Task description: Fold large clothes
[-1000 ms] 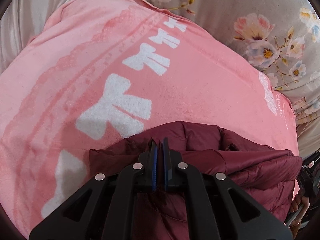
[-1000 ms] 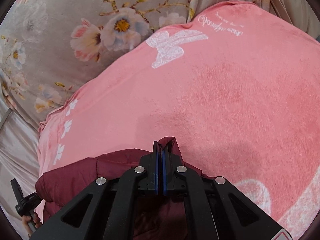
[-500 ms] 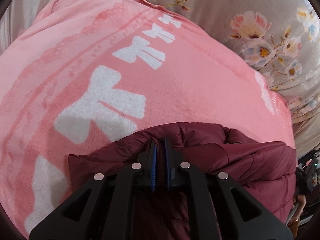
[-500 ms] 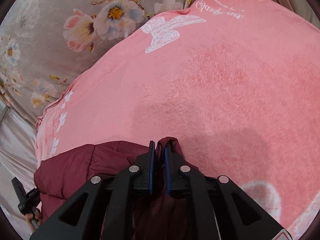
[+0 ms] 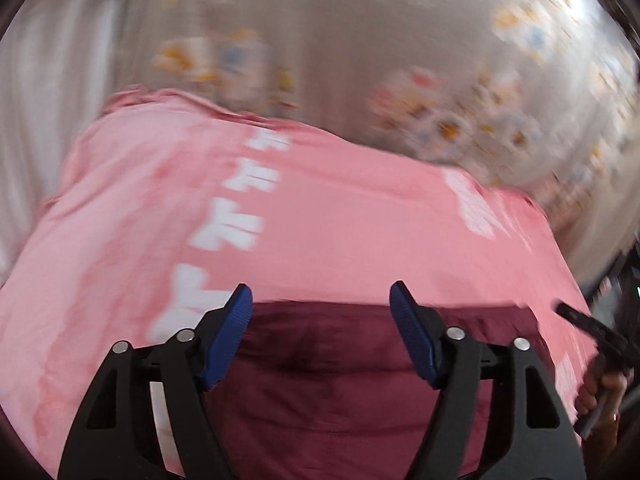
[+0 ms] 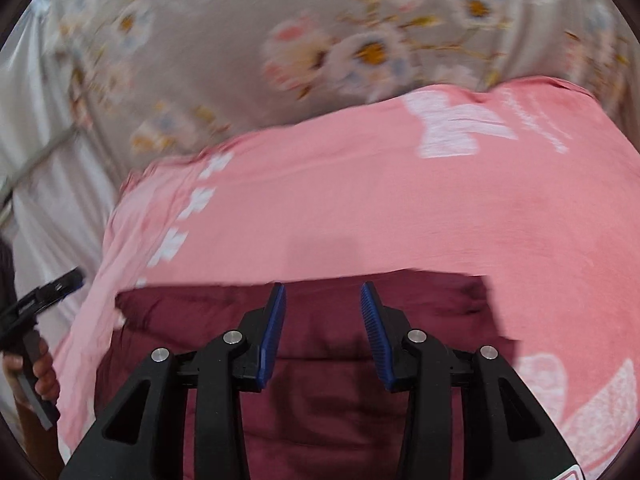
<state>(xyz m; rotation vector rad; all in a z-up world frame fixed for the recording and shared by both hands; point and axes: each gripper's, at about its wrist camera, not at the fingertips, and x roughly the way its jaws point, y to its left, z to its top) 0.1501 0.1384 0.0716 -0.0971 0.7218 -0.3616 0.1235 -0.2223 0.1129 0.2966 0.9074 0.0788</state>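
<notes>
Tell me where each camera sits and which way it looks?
Left wrist view: sits on the left tongs, looking forward over the dark red jacket and pink blanket; its open blue-tipped fingers show, plus the person's right hand at the right edge.
Right wrist view: sits on the right tongs, facing the same jacket and blanket; open fingers show, the left hand at the left edge.
Shared: jacket, blanket, flowered bedsheet.

A bed with a floral sheet [image 6: 224, 52] carries a pink blanket [image 5: 360, 232]; a maroon padded garment [image 6: 332, 400] lies on it.
</notes>
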